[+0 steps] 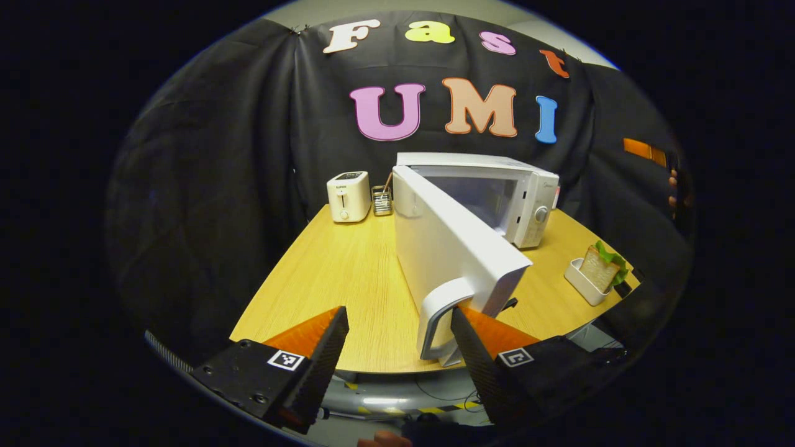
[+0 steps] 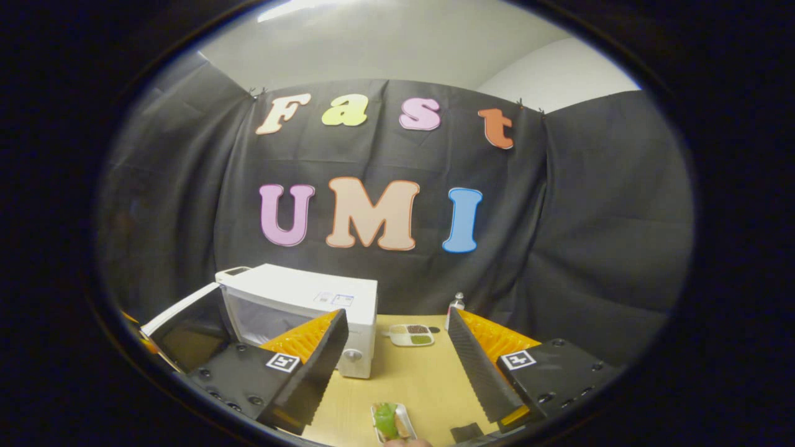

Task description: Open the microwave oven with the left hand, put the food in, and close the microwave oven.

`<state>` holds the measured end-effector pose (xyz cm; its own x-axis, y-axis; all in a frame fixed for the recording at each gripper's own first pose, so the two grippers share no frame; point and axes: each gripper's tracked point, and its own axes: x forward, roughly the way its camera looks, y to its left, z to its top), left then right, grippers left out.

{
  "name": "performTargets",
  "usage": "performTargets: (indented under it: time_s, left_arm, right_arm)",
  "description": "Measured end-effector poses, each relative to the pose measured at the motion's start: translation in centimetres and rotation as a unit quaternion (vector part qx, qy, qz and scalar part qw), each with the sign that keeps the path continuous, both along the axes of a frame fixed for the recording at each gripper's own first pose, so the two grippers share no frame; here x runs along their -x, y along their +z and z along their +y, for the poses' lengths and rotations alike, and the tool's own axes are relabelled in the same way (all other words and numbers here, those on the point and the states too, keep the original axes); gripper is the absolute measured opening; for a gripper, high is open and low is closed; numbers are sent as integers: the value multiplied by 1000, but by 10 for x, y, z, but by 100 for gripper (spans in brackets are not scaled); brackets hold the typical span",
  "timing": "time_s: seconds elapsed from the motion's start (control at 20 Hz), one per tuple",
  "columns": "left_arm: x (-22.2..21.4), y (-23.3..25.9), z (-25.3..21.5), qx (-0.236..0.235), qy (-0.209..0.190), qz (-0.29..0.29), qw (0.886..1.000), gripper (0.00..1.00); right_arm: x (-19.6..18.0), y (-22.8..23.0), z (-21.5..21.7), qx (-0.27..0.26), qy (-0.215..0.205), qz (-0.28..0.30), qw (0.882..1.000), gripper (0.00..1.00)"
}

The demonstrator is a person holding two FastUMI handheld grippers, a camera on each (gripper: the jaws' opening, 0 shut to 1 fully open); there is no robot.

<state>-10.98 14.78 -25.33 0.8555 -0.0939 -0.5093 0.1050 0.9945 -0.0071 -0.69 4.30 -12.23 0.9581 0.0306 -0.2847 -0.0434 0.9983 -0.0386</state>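
In the left gripper view the white microwave [image 1: 497, 192] stands at the back of the wooden table [image 1: 335, 279] with its door [image 1: 447, 242] swung wide open toward me. My left gripper [image 1: 399, 313] is open; the door's curved handle [image 1: 438, 313] sits in the gap, close against the right-hand finger. The food, a sandwich with lettuce [image 1: 601, 266], rests in a small white tray at the table's right edge. In the right gripper view my right gripper [image 2: 397, 313] hangs open and empty above the table, with the sandwich [image 2: 390, 422] just below it and the microwave [image 2: 310, 298] to its left.
A white toaster [image 1: 349, 196] and a small utensil holder [image 1: 382, 200] stand left of the microwave. A sectioned dish [image 2: 413, 335] and a small bottle [image 2: 456, 304] sit at the back right. The table's front edge lies under my left gripper.
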Motion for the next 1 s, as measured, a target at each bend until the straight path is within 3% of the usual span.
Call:
performTargets:
  time_s: [0.35,0.5,0.65,0.85,1.0]
  left_arm:
    - [-24,93,26,-9,34,-94,995,96]
    - [-49,140,41,-24,76,-149,986,96]
    - [-69,195,32,6,102,-215,971,98]
    - [-86,237,5,6,88,-268,959,92]
    - [-89,242,-24,10,61,-273,960,94]
  right_arm:
    - [12,-65,0,-3,-7,58,998,97]
    - [21,-103,-4,0,-6,99,995,97]
    - [33,-145,-7,5,1,145,989,98]
    - [57,-211,-14,21,16,215,976,98]
    - [72,-254,-19,6,15,266,964,99]
